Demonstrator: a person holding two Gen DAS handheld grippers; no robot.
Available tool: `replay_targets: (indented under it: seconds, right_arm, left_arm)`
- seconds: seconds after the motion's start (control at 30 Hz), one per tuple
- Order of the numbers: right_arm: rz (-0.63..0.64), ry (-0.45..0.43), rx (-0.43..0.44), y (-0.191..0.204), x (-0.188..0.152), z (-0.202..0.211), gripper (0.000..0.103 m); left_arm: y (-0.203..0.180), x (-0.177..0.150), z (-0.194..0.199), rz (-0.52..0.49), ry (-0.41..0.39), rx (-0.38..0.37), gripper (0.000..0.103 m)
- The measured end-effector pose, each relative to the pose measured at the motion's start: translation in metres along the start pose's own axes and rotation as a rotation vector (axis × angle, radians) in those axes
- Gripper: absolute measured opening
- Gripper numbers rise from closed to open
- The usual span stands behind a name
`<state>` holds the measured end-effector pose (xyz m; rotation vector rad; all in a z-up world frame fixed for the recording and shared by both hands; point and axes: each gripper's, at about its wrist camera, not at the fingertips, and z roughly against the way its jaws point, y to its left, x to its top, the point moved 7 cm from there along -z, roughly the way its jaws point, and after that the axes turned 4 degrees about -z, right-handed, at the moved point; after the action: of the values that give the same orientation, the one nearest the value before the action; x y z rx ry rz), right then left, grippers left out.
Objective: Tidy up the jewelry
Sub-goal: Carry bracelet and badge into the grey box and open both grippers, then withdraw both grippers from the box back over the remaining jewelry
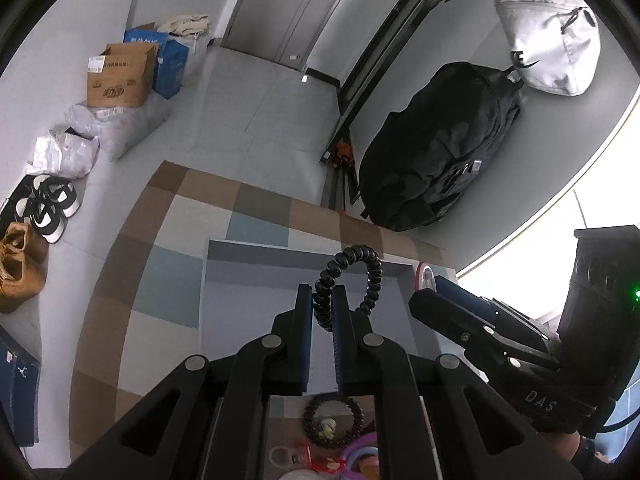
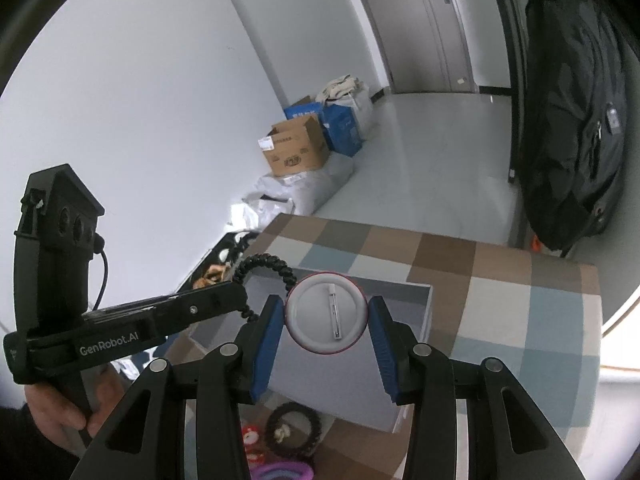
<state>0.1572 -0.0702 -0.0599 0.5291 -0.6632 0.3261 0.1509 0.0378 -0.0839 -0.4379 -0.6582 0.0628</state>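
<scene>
My left gripper [image 1: 323, 296] is shut on a black beaded bracelet [image 1: 362, 276], which loops up above a grey open box [image 1: 256, 308]. It also shows in the right wrist view [image 2: 272, 266]. My right gripper [image 2: 326, 312] is shut on a round white pin badge with a red rim [image 2: 326, 317], its back pin facing me, held over the same grey box [image 2: 420, 316]. A dark beaded bracelet [image 1: 333, 420] with a small pale charm lies on the table below, also in the right wrist view [image 2: 294, 428]. Purple rings [image 2: 280, 472] and red pieces [image 2: 251, 440] lie near it.
The checked table top [image 2: 520, 320] ends at a far edge. Beyond are cardboard and blue boxes [image 1: 124, 76], plastic bags, shoes [image 1: 44, 208], a black backpack [image 1: 440, 148] and a white bag [image 1: 552, 40] on the wall.
</scene>
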Motion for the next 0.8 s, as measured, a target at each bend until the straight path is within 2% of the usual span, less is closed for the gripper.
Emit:
replay_targets:
  seconds: [0.13, 0.27, 0.33, 0.37, 0.4, 0.43, 0.47, 0.5, 0.57, 0.67, 0.8]
  right_arm:
    - [-0.023, 0.041, -0.001, -0.007, -0.008, -0.016, 0.042]
    - [-0.036, 0.045, 0.002, -0.011, -0.008, -0.023, 0.044]
    - [-0.027, 0.038, 0.003, -0.010, -0.006, -0.024, 0.044]
    - [-0.013, 0.032, 0.006, -0.009, -0.006, -0.023, 0.049]
    - [-0.003, 0.025, 0.004, -0.008, -0.005, -0.021, 0.056]
    - [0.003, 0.014, 0.002, -0.008, -0.005, -0.018, 0.068]
    - [0.003, -0.004, 0.001, -0.008, -0.004, -0.014, 0.076]
    - [0.002, -0.020, 0.001, -0.009, -0.003, -0.010, 0.077]
    - [0.000, -0.040, 0.006, -0.011, -0.001, -0.002, 0.080]
    - [-0.011, -0.084, -0.007, -0.016, 0.000, 0.014, 0.090]
    - [-0.028, -0.106, -0.017, -0.019, 0.000, 0.022, 0.093]
  left_arm:
    - [-0.001, 0.001, -0.010, 0.019, 0.027, -0.009, 0.005]
    - [0.000, 0.001, -0.015, 0.035, 0.045, -0.020, 0.005]
    - [0.002, 0.003, -0.017, 0.073, 0.052, -0.041, 0.008]
    - [0.002, 0.003, -0.018, 0.090, 0.058, -0.057, 0.012]
    - [0.003, 0.005, -0.019, 0.110, 0.065, -0.087, 0.022]
    - [0.004, 0.005, -0.019, 0.121, 0.068, -0.098, 0.029]
    - [0.005, 0.006, -0.017, 0.129, 0.060, -0.104, 0.034]
    - [0.005, 0.008, -0.015, 0.132, 0.048, -0.113, 0.044]
    - [0.005, 0.010, -0.009, 0.130, 0.026, -0.112, 0.052]
    - [0.002, 0.008, -0.002, 0.124, 0.012, -0.127, 0.055]
    - [0.001, 0.006, 0.004, 0.088, -0.004, -0.078, 0.055]
